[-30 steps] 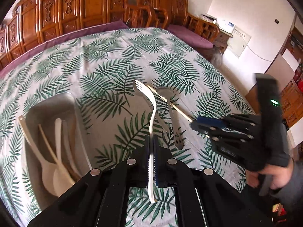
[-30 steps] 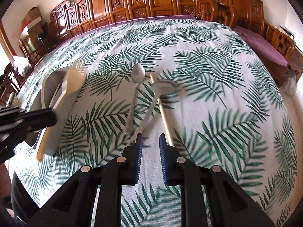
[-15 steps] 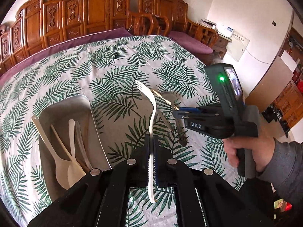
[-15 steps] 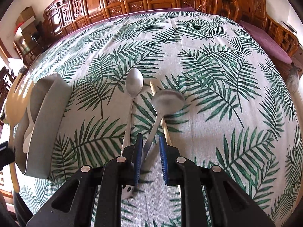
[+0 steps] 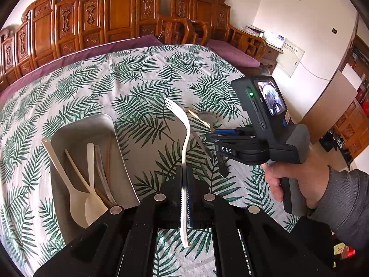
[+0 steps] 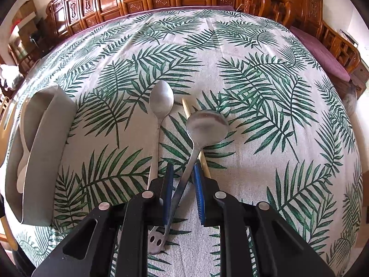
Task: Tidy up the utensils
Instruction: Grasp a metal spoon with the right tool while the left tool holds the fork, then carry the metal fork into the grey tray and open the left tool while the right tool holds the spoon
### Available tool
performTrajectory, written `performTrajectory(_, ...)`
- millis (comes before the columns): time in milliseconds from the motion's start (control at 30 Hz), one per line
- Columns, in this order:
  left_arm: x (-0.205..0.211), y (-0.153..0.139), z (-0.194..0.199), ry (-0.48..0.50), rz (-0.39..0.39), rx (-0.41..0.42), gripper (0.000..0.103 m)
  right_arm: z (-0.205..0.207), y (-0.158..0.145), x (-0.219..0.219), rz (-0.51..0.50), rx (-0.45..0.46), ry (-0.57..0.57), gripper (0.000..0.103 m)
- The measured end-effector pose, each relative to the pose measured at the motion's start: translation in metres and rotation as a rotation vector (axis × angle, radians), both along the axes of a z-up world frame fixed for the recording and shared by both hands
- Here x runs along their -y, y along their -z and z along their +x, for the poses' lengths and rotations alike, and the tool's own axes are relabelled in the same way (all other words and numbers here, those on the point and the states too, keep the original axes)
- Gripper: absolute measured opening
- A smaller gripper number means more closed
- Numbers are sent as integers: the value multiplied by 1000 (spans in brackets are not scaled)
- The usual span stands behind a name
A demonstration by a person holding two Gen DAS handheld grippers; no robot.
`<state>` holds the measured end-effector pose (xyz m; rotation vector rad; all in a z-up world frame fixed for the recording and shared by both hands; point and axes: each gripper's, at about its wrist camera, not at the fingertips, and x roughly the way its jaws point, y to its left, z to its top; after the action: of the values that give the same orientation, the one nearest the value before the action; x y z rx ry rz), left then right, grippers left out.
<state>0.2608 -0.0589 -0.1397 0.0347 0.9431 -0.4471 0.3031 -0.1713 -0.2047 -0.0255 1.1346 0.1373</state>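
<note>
- Utensils sit in three places: a white fork (image 5: 183, 136) in the left hand-held gripper (image 5: 184, 180), loose pieces under the right hand-held gripper (image 6: 182, 184), and a batch already in the grey tray (image 5: 120, 161).
- The left hand-held gripper is pressed together on the fork's handle; the fork rises from between the fingers, tines pointing away, above the table (image 5: 129, 92) with its leaf-print cloth.
- The grey tray lies to the left of and just below that gripper; it holds pale wooden spoons (image 5: 76, 196) and a few slim sticks, though how many pieces are in there is hard to count.
- The right hand-held gripper is spread, its blue pads either side of the handle of a large metal spoon (image 6: 203, 127); whether a pad touches the handle is unclear.
- That spoon's round bowl lies ahead of the fingers, slightly right; its handle runs back between them, ending in a holed tip below the left finger.
- A smaller metal spoon (image 6: 160, 106) lies just left of the fingers, bowl away, handle passing beside the left finger.
- A wooden chopstick (image 6: 196, 138) lies under the large spoon, running to the right finger.
- From the left wrist view, the person's right hand (image 5: 297, 182) grips the other device's handle to the right.
</note>
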Motion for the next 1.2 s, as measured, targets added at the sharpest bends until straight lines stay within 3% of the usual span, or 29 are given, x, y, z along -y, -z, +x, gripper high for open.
performTrajectory(267, -1, -3, -2, -3, 2, 10, 3, 4, 0, -7, -54, -3, 9, 19)
performTrajectory(300, -1, -4, -2, -4, 2, 10, 3, 4, 0, -7, -61, -3, 8, 13)
performTrajectory(400, -4, -5, -4, -9, 5, 14, 3, 5, -1, -1, -34, -27, 18, 7)
performTrajectory(1200, -68, -15, -5, -138, 51, 36, 3, -77, -68, 3, 84, 95, -66, 7)
